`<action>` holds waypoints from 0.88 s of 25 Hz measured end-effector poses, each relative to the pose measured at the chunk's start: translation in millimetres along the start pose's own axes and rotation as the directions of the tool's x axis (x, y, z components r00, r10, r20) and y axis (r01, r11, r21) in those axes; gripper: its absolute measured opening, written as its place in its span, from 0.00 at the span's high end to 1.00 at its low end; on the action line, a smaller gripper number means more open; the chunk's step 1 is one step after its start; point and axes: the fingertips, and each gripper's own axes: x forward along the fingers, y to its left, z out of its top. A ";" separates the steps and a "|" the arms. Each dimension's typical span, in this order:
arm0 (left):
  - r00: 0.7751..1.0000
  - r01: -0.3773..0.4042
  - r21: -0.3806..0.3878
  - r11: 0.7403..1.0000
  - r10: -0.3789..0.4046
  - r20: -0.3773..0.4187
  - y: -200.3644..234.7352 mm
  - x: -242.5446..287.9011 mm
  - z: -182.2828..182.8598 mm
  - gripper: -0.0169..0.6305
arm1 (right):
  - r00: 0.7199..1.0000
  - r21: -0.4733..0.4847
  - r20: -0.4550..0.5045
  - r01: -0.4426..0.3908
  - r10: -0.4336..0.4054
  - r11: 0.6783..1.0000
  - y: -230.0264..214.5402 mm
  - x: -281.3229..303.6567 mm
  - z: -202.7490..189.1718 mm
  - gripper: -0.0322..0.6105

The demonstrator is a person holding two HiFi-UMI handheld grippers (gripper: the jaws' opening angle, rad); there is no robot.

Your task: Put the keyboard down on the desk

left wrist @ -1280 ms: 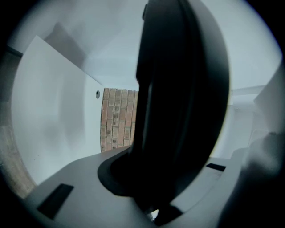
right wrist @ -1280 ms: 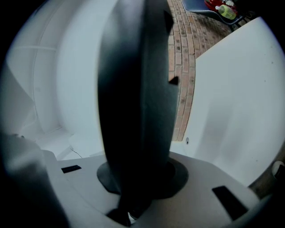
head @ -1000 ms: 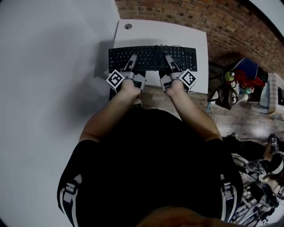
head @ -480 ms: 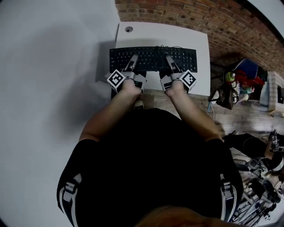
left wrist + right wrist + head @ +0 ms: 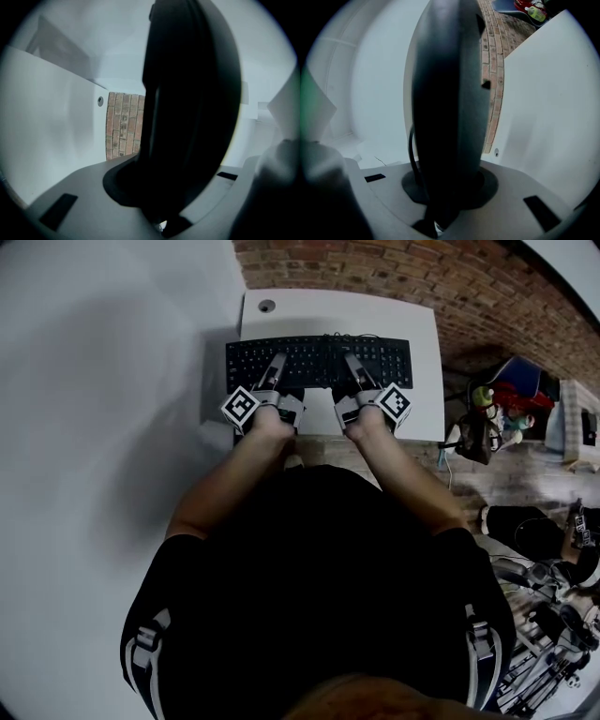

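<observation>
Where the brick wall (image 5: 375,268) stands at the far side, a white desk (image 5: 417,329) sits in front of it with a small hole (image 5: 267,306) near its far left corner. Some bags (image 5: 487,423) lie on the floor to the right. The keyboard (image 5: 319,357) is black, long and flat, with a cord (image 5: 349,337) at its far edge. It is held over the desk, its left end past the desk's edge. The left gripper (image 5: 277,362) pinches its near edge, and the right gripper (image 5: 350,362) does too.
</observation>
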 end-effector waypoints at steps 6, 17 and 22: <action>0.999 -0.040 0.001 0.999 0.040 -0.018 3.2 -0.1 8.4 0.84 | 1.000 0.000 0.019 0.009 -0.009 1.000 4.2 4.4 -3.8 0.81; 1.000 -0.014 0.023 1.000 0.014 -0.023 -9.9 -1.4 11.2 0.84 | 1.000 -0.004 0.024 -0.012 0.012 1.000 7.5 4.6 -8.5 0.81; 0.999 -0.027 0.037 0.999 0.027 -0.018 -7.8 -6.4 17.9 0.84 | 1.000 0.010 0.022 -0.009 0.008 1.000 5.5 5.8 -14.7 0.81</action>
